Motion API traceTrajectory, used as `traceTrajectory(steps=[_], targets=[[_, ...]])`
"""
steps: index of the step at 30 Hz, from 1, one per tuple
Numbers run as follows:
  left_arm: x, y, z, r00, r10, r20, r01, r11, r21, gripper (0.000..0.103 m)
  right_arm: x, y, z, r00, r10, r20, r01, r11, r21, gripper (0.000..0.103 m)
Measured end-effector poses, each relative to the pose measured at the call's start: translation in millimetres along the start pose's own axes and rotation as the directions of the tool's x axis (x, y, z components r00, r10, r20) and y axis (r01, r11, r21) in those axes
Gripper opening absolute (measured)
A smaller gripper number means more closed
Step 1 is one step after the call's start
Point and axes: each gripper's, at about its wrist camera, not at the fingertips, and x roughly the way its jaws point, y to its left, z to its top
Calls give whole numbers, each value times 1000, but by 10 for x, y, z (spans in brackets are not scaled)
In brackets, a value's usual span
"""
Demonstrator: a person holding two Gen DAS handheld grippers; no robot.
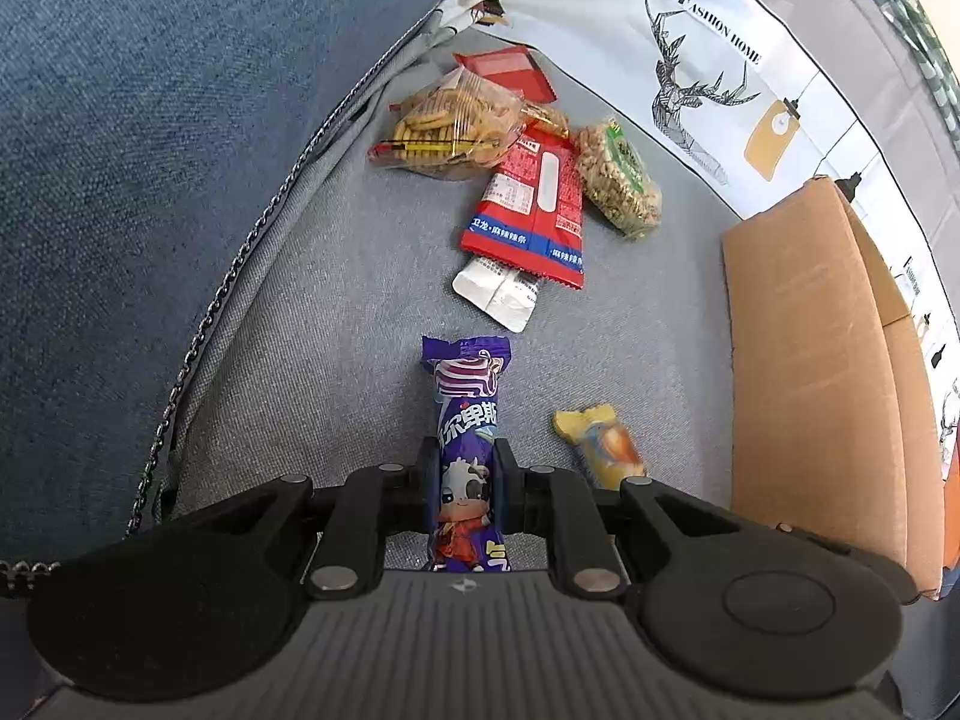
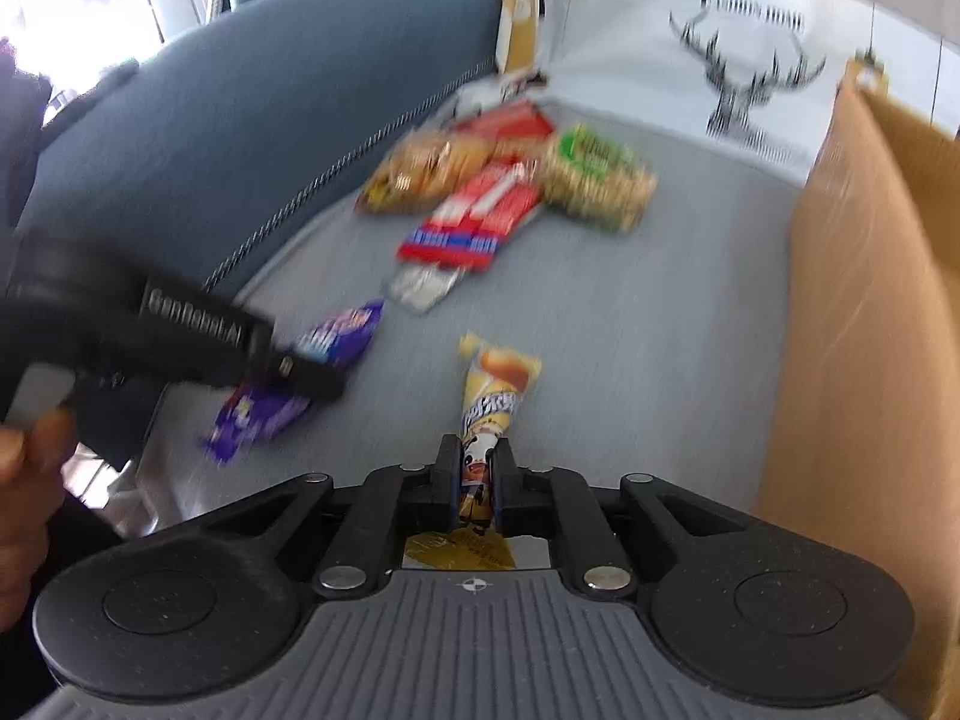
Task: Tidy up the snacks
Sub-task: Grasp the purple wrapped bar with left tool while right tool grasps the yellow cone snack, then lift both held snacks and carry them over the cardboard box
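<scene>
Two grippers are in view: the left gripper and the right gripper. Seven snack packets show in all. One purple packet sits at 6 o'clock, and one yellow packet at about 5 o'clock. Toward 12 o'clock lie one silver packet, one red packet with blue bands, one bag of biscuit sticks, one puffed-grain block and one flat red packet. One cardboard box stands at 3 o'clock.
</scene>
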Motion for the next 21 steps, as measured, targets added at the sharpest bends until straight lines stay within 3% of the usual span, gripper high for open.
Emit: traceTrajectory(steps=[2, 4, 5, 9, 15, 17, 19, 21], targets=[[2, -3, -8, 1000, 0, -3, 0, 1000, -1, 17, 7, -55, -6, 1000, 26, -8, -26, 999, 43, 19], [0, -18, -13, 1000, 1, -3, -1, 1000, 7, 18, -6, -131, 4, 999, 42, -1, -41, 994, 102, 36], [1, -23, -15, 1000, 3, -4, -3, 1000, 11, 18, -7, -174, 7, 999, 47, 0, -46, 991, 129, 38], [20, -21, -3, 1000, 13, -10, -13, 1000, 12, 18, 69, -255, -2, 998, 66, -24, -61, 982, 179, 39], [57, -44, -5, 999, 32, -19, -32, 999, 24, 18, 180, -164, -32, 998, 42, -50, -36, 994, 105, 39], [69, -56, -3, 999, 36, -20, -36, 999, 28, 18, 173, -118, -36, 998, 40, -48, -37, 997, 68, 35], [74, -65, -3, 999, 38, -19, -37, 999, 32, 18, 176, -104, -31, 998, 42, -52, -40, 998, 48, 15], [76, -77, -5, 999, 41, -16, -40, 999, 35, 18, 169, -73, -37, 999, 28, -45, -28, 1000, 14, 11]])
